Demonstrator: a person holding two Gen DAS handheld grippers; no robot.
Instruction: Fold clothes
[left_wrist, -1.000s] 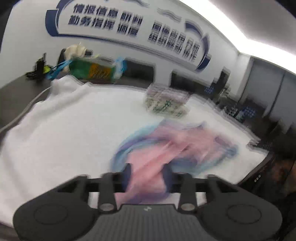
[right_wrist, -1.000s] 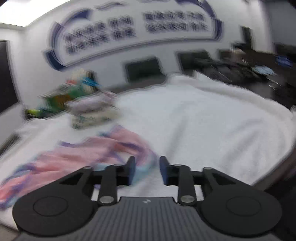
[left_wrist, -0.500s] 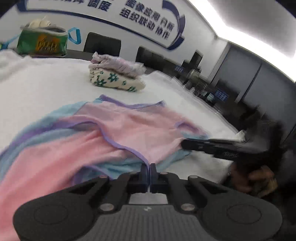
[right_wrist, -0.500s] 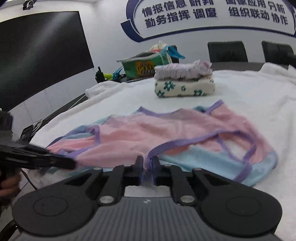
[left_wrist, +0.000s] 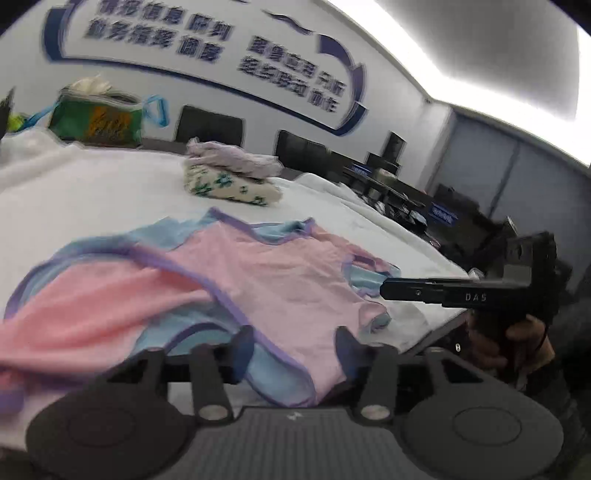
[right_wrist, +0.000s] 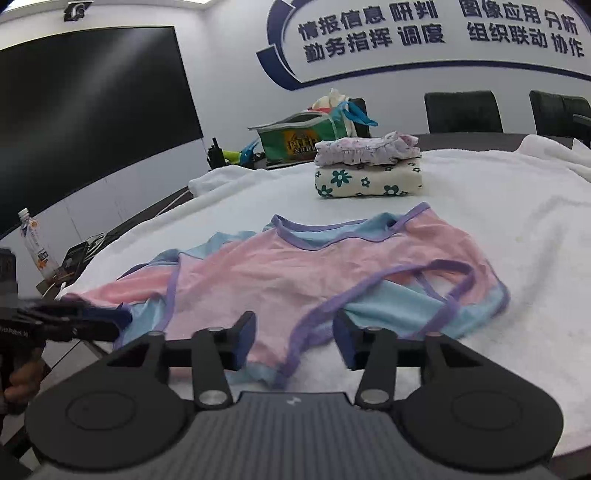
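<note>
Both tongs, left (left_wrist: 293, 345) and right (right_wrist: 293, 338), were pinched together half a second ago; now they are opening over the garment's (right_wrist: 295, 273) near hem, gripping nothing. Step: spreading flat; next, regrip for a fold.

Green bag (right_wrist: 295, 142), bottle (right_wrist: 37, 245), dark screen (right_wrist: 85, 110)

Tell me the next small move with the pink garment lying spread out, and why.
Probably re-grip the near hem with both tongs and carry it toward the far edge. The pink garment lies flat on the white towel; the left tongs and right tongs are opening, the hem lying loose between their fingers. Two folded pieces are already stacked behind.
</note>
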